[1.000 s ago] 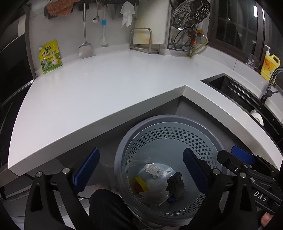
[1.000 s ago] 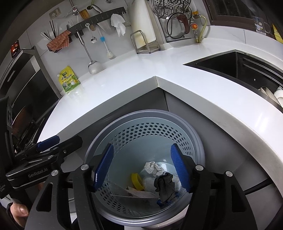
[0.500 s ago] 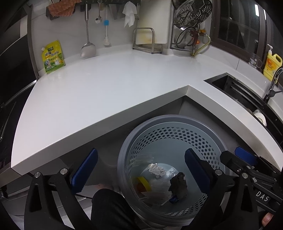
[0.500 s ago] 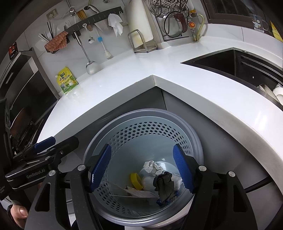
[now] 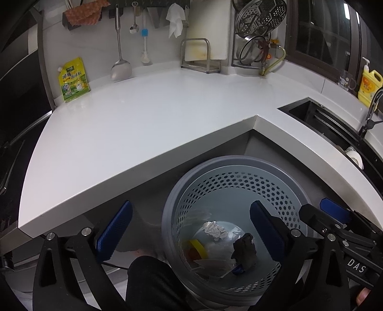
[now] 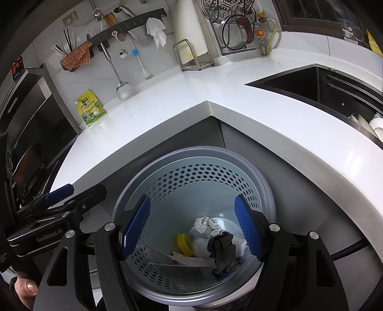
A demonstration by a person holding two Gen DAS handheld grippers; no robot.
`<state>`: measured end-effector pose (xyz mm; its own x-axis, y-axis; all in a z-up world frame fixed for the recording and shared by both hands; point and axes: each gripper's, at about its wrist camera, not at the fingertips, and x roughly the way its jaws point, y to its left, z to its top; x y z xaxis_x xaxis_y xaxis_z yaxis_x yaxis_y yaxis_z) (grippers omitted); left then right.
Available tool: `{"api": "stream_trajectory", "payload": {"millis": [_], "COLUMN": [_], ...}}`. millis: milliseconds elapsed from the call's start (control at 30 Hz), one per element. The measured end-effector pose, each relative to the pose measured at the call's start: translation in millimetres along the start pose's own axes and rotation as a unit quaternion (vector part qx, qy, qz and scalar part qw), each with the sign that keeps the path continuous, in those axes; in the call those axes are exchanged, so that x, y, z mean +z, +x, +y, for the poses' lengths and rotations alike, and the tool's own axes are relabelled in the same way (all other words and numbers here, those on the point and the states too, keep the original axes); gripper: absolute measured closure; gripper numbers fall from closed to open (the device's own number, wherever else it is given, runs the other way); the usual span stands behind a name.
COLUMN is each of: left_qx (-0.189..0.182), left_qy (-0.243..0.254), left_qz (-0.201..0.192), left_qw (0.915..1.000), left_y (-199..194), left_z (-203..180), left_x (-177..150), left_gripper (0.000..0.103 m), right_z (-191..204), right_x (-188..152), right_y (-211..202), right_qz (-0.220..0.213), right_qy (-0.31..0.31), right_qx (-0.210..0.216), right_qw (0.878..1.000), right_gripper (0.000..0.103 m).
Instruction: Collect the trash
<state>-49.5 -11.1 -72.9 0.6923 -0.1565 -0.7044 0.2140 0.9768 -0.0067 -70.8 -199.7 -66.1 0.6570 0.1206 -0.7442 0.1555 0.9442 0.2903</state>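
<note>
A white L-shaped countertop (image 5: 134,124) filled the far half of both views, its inner corner pointing toward the cameras. At the far right a black sink (image 6: 311,83) was sunk into it. Against the far wall hung a utensil rail (image 6: 134,22) with a ladle (image 5: 121,68), a white cloth (image 6: 156,32) and an orange rag (image 6: 76,56); a yellow-green pouch (image 5: 73,80) leaned on the wall at the left, and a yellow soap bottle (image 5: 369,83) stood at the far right.

Below the counter corner stood a grey perforated trash bin (image 6: 198,177), open at the top. The trash lay at its bottom: a crumpled white paper ball (image 6: 207,224) on the far side, a dark crumpled glove (image 6: 223,248) nearer and to the right, a yellow lid (image 6: 184,242) to the left, and flat clear wrappers (image 6: 182,259) under them.

The left gripper (image 5: 190,230) hung over the near left rim of the bin with its blue-padded fingers (image 5: 115,230) spread wide and nothing between them. The right gripper (image 6: 191,228) hovered above the bin's mouth, its fingers (image 6: 246,226) likewise wide apart and empty, framing the trash below.
</note>
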Motion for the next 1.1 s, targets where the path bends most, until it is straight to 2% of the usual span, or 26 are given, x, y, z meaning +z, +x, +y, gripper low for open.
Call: {"api": "stream_trajectory", "payload": {"millis": [433, 1100], "left_qx": [0.030, 0.030], "left_qy": [0.006, 0.005], "left_qz": [-0.001, 0.003], "left_qw": [0.9995, 0.9995], "left_y": [0.9, 2.6], "left_z": [-1.1, -1.2], "left_x": [1.9, -0.1], "left_gripper": [0.006, 0.006], "right_z": [1.4, 4.1], "right_x": [-1.2, -1.2], "right_y": [0.6, 1.6], "right_qz": [0.002, 0.003], "right_qy": [-0.004, -0.010], "right_qx": [0.001, -0.004], "right_qw": [1.000, 1.000], "right_gripper": [0.032, 0.032]}}
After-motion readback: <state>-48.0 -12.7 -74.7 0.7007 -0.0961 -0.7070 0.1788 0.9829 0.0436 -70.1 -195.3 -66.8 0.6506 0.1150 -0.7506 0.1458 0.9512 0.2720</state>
